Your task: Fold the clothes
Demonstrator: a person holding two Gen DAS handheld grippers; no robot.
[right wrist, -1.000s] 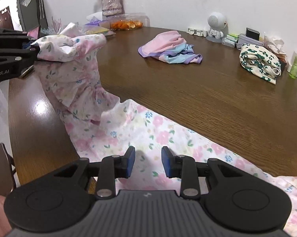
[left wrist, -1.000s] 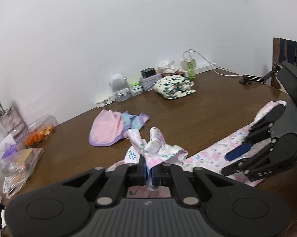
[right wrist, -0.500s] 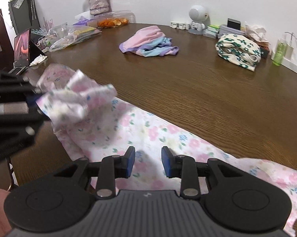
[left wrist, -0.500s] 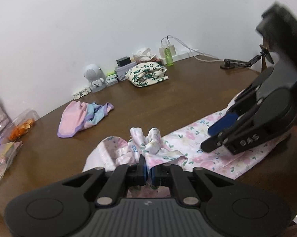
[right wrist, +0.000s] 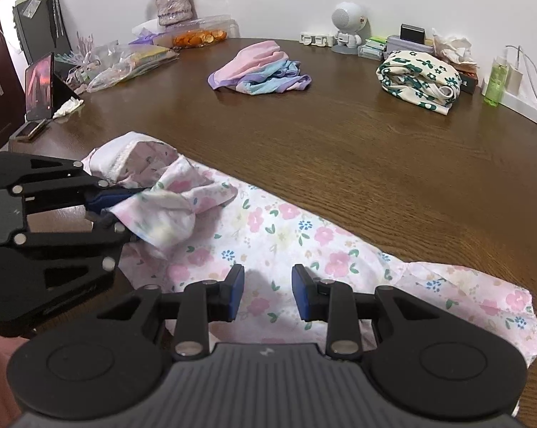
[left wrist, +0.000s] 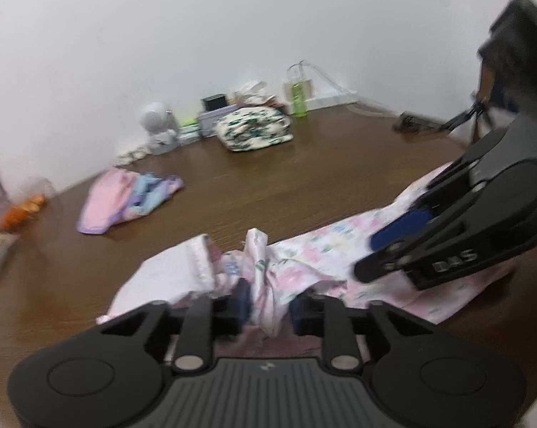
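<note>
Floral garment (right wrist: 304,235): pink-flowered, spread flat along near table (right wrist: 393,149) edge, lower centre of right wrist frame; one end bunched at left. Left tongs (left wrist: 266,303): parted, bunched cloth standing loose between the pads. Right tongs (right wrist: 267,294): spread apart, hovering over flat cloth, nothing gripped. Pink-blue garment (right wrist: 257,71): crumpled, upper centre. Green-flowered bundle (right wrist: 418,78): folded, upper right. Robot figurine (right wrist: 346,25): by wall, upper right.
</note>
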